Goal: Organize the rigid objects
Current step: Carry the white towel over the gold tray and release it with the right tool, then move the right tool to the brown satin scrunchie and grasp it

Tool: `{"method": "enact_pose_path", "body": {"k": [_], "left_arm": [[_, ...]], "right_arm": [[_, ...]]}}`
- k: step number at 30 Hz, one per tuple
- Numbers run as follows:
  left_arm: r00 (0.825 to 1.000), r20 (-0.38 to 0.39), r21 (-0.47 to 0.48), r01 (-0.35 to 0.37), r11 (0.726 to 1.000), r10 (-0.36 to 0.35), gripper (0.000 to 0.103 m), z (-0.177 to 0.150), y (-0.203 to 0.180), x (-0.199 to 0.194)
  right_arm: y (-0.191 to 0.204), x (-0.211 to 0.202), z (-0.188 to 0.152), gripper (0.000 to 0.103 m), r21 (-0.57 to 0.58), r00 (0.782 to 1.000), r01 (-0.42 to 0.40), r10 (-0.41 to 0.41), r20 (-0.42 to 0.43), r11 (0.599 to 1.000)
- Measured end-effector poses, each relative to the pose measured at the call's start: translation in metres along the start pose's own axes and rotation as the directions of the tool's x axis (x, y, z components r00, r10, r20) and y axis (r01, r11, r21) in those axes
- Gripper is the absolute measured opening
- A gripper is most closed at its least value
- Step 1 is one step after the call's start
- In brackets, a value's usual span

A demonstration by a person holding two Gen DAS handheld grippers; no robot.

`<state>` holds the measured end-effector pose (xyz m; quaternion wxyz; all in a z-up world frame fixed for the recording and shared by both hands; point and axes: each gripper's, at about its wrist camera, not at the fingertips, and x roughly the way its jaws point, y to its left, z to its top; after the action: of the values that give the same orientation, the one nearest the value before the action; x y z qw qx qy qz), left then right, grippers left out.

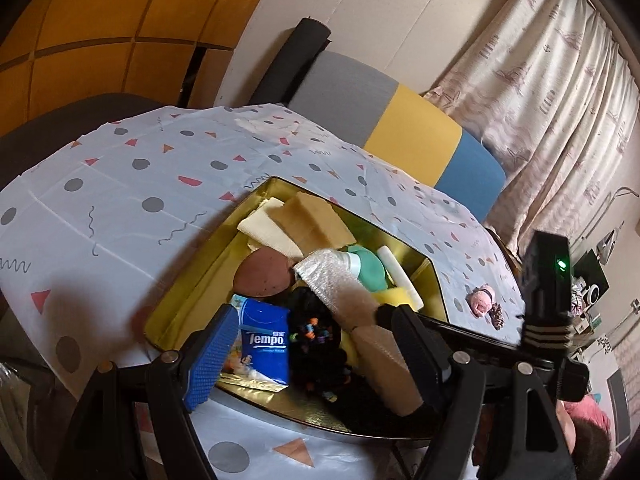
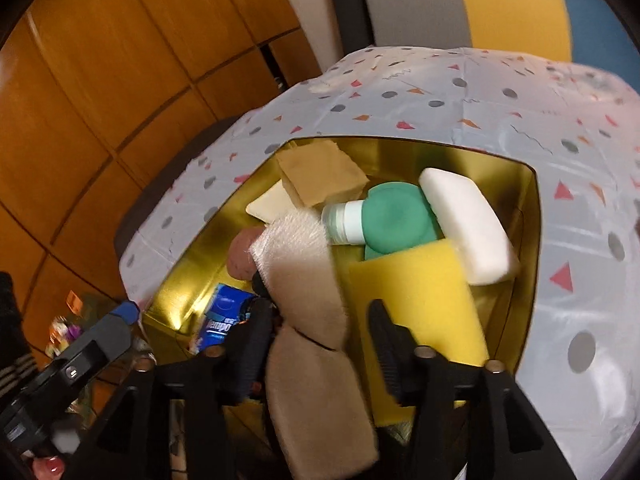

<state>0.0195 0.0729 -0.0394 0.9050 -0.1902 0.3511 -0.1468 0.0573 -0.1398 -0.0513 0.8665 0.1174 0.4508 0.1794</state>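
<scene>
Right gripper (image 2: 320, 344) spread around beige pad (image 2: 316, 380), no pinch; looks soft, light, squashy, so grip mid-body. Left gripper (image 1: 308, 344) spread, empty

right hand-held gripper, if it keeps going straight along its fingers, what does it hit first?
Most likely the beige fuzzy brush, which already lies between the open fingers of the right hand-held gripper inside the gold box. Past it sits the green bottle. Depth is unclear in the fisheye view.
</scene>
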Motion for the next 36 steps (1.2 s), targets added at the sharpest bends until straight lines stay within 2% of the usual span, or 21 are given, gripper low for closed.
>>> {"method": "enact_pose_path", "body": {"k": [3,6,9,15,19,21,24,31,36], "left_arm": [[1.000,-0.007,-0.009,0.004,1.000,-0.004,0.080,-0.002,0.000,0.002],[1.000,-0.013,-0.006,0.004,1.000,-0.004,0.080,-0.005,-0.003,0.005],[1.000,-0.022,0.002,0.005,1.000,-0.005,0.080,-0.008,-0.006,0.007],[1.000,-0.024,0.006,0.000,1.000,0.001,0.080,-0.008,-0.011,0.006],[1.000,-0.029,0.005,-0.004,1.000,0.004,0.080,-0.009,-0.013,0.006],[0.999,-0.040,-0.006,0.020,1.000,-0.020,0.080,-0.009,-0.015,0.007],[0.994,-0.054,-0.004,0.094,0.996,-0.094,0.079,-0.010,-0.024,0.009],[0.983,-0.108,0.075,0.157,0.985,-0.149,0.079,-0.014,-0.068,0.021],[0.969,-0.165,0.151,0.210,0.966,-0.185,0.080,-0.020,-0.108,0.032]], "right_arm": [[-0.003,-0.015,-0.007,0.058,0.000,0.999,0.010,-0.010,0.035,1.000],[0.001,-0.030,-0.015,0.057,-0.051,0.999,0.013,-0.011,0.052,0.999],[0.008,-0.031,-0.025,0.051,-0.082,0.999,-0.025,0.027,0.020,0.996],[0.012,-0.019,-0.037,0.051,-0.094,0.997,-0.072,0.070,-0.021,0.993],[-0.002,-0.040,-0.032,0.051,-0.030,0.990,-0.125,0.127,0.057,0.992],[-0.010,-0.052,-0.030,0.051,-0.020,0.989,-0.108,0.109,0.099,0.994],[-0.030,-0.067,-0.033,0.052,0.015,0.990,-0.061,0.059,0.130,0.998],[-0.100,-0.095,-0.052,0.053,0.164,0.988,0.065,-0.087,0.130,0.984],[-0.151,-0.115,-0.069,0.053,0.215,0.972,0.182,-0.208,0.105,0.959]]}}
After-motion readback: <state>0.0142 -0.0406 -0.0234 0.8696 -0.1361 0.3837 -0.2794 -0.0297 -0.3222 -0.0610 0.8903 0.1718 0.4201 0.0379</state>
